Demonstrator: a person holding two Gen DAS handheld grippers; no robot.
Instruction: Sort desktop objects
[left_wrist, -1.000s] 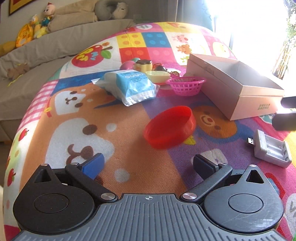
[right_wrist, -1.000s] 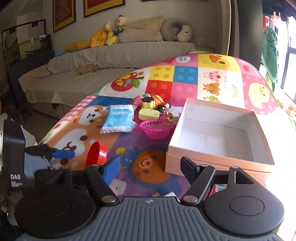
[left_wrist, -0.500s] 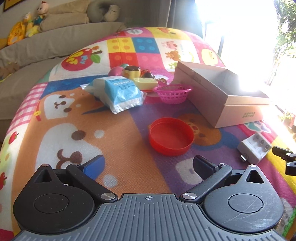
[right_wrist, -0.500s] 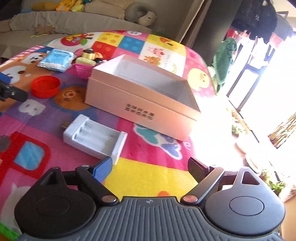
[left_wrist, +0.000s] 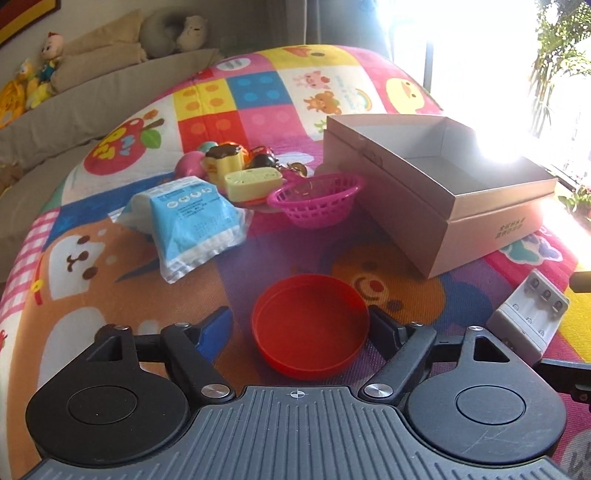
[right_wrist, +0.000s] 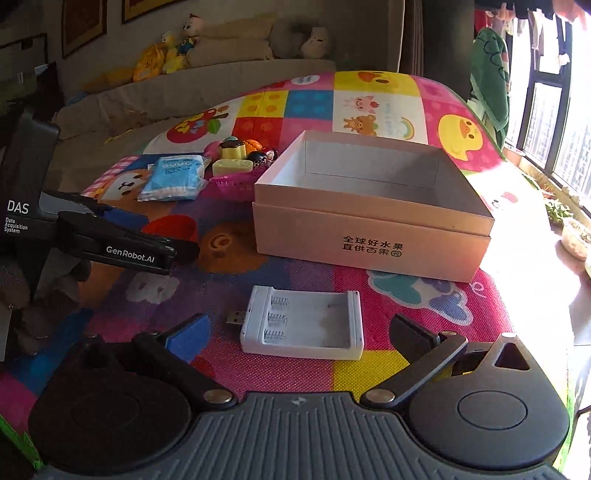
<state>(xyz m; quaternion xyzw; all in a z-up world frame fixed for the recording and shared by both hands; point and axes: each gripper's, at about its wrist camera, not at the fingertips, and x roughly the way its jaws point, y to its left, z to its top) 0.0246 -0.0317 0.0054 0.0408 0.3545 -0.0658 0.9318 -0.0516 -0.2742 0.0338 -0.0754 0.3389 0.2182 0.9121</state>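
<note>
Left gripper (left_wrist: 299, 325) spread wide, fingers either side of red lid (left_wrist: 309, 326), right finger seemingly at its rim, left one apart. Lid lies open side up on colourful play mat (left_wrist: 110, 325). Right gripper (right_wrist: 301, 338) likewise spread, white battery charger (right_wrist: 303, 324) flat between its fingers, untouched. Pink cardboard box (right_wrist: 369, 240) just beyond charger, open. Farther back: pink basket (left_wrist: 316, 201), blue tissue pack (left_wrist: 192, 221), cluster of small toys (left_wrist: 240, 166) near basket.
</note>
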